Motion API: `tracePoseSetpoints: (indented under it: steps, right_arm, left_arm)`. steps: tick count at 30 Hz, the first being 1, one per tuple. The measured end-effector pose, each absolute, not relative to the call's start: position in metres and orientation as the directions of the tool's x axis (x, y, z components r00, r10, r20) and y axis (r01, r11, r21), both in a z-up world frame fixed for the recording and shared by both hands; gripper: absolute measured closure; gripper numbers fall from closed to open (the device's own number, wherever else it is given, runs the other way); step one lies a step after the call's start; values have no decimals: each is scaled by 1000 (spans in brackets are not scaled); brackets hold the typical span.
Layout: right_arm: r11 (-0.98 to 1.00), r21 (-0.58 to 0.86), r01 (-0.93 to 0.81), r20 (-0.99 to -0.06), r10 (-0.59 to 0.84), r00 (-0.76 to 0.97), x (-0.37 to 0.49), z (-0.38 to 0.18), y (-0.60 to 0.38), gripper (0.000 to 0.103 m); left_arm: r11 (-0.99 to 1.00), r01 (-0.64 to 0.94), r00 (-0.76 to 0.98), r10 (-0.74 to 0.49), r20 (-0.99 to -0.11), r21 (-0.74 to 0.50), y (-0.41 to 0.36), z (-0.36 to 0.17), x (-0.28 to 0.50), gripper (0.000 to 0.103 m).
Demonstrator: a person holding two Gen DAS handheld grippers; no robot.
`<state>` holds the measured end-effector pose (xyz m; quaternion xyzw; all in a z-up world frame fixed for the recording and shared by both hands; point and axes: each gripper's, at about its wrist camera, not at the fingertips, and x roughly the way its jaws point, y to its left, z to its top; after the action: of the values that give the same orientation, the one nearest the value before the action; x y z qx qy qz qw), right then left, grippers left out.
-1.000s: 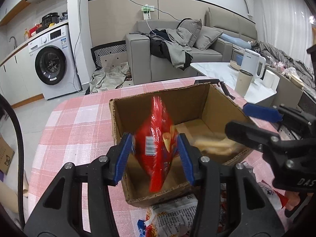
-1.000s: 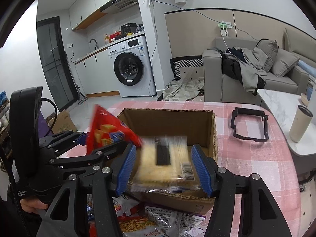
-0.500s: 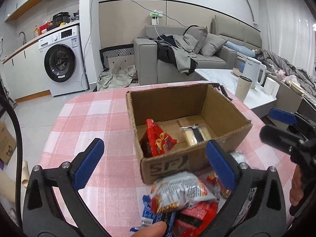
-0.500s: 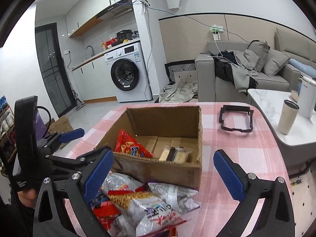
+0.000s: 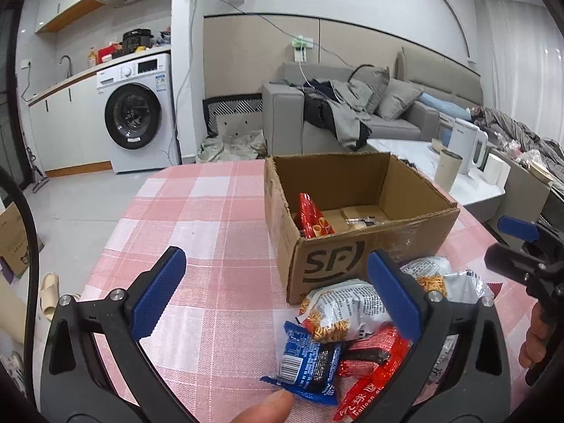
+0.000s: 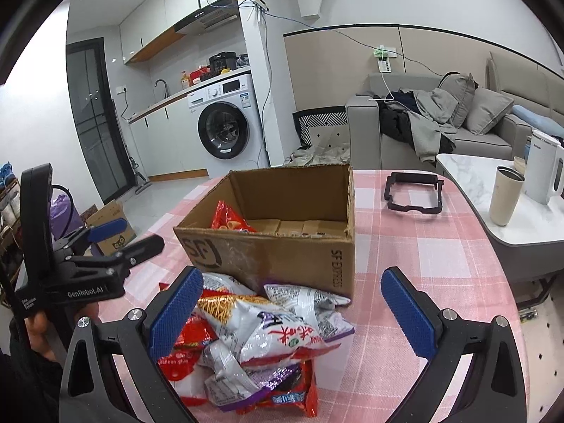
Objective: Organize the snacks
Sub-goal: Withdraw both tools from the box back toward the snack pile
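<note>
We held both tools over the pink checked tablecloth [image 5: 211, 218], on the near side of the cardboard box [image 6: 275, 257]. Our left gripper [image 5: 278, 296] had just been opening and stood spread wide with nothing between its blue pads [image 5: 158, 292]; the right gripper [image 6: 292, 313] had done the same, its jaws wide apart and gripping nothing. Inside the box, toward nine o'clock, a red snack bag [image 5: 312, 218] leaned against the wall, with a pale cracker pack [image 5: 359, 220] lying flat on the floor beside it, toward three o'clock. The heap of loose snack packets [image 6: 253, 338] lay at six o'clock from the box, touching its front wall. A black frame [image 6: 414, 190] rested at two o'clock, well apart.
</note>
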<state>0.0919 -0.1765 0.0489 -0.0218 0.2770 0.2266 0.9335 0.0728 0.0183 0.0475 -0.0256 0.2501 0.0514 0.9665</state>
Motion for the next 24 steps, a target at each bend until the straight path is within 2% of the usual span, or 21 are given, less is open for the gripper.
tracePoseSetpoints:
  steps: [5, 10, 14, 20, 24]
  right_arm:
    - [897, 55, -438, -524, 399, 752, 82, 40, -177, 0]
    - [882, 106, -459, -515, 444, 733, 77, 31, -181, 0]
    - [859, 136, -494, -541, 482, 689, 78, 26, -178, 0]
    - [823, 170, -543, -583, 528, 618, 77, 18, -171, 0]
    - [840, 157, -520, -598, 500, 626, 79, 14, -172, 0]
  left_arm:
    - [993, -116, 878, 93, -469, -21, 20, 47, 59, 1]
    - [997, -77, 858, 50, -511, -31, 15, 40, 53, 1]
    - [998, -36, 855, 8, -518, -43, 11, 29, 50, 1]
    - [1000, -4, 854, 7, -520, 8, -2, 19, 44, 1]
    - [999, 32, 845, -19, -534, 15, -6, 12, 41, 1]
